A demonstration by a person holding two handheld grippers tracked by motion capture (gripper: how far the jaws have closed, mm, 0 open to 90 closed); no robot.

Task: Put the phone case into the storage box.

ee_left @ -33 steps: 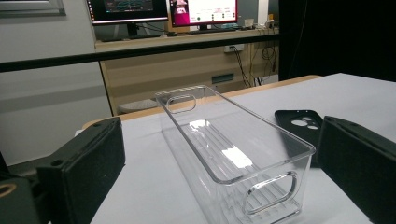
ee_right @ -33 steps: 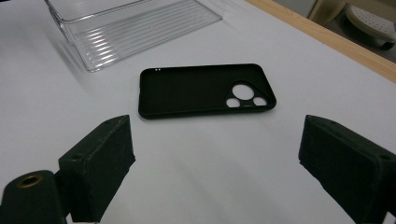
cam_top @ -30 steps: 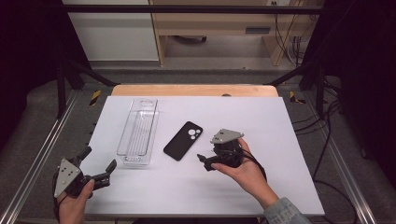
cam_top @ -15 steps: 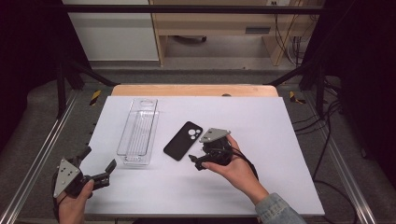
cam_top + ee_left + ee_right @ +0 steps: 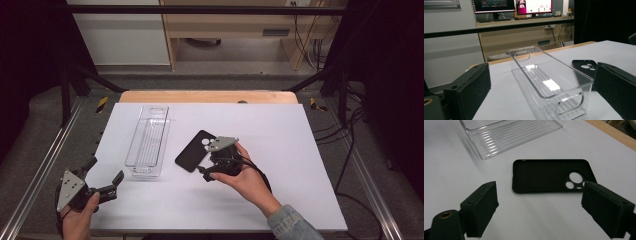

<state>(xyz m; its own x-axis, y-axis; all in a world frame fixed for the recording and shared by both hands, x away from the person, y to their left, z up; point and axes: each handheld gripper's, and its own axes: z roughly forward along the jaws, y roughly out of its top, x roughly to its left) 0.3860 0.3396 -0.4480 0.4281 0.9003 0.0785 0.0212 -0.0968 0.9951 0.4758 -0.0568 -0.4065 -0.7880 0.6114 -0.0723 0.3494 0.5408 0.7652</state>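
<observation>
1 black phone case (image 5: 194, 150) mid-frame, 1 clear bin (image 5: 148, 140) left of it. 2 grippers: right gripper (image 5: 207, 170) spread beside case, closing slightly, nothing between; left gripper (image 5: 106, 176) lower left, spread, empty.

Bright counter, dark surroundings, soft focus.
Overhead light washes the white rectangular counter (image 5: 280, 150) evenly; glare spots sit on the clear ribbed plastic tray (image 5: 549, 86), faint shadows fall beside it, and the near black tool pads (image 5: 480, 207) blur slightly.
</observation>
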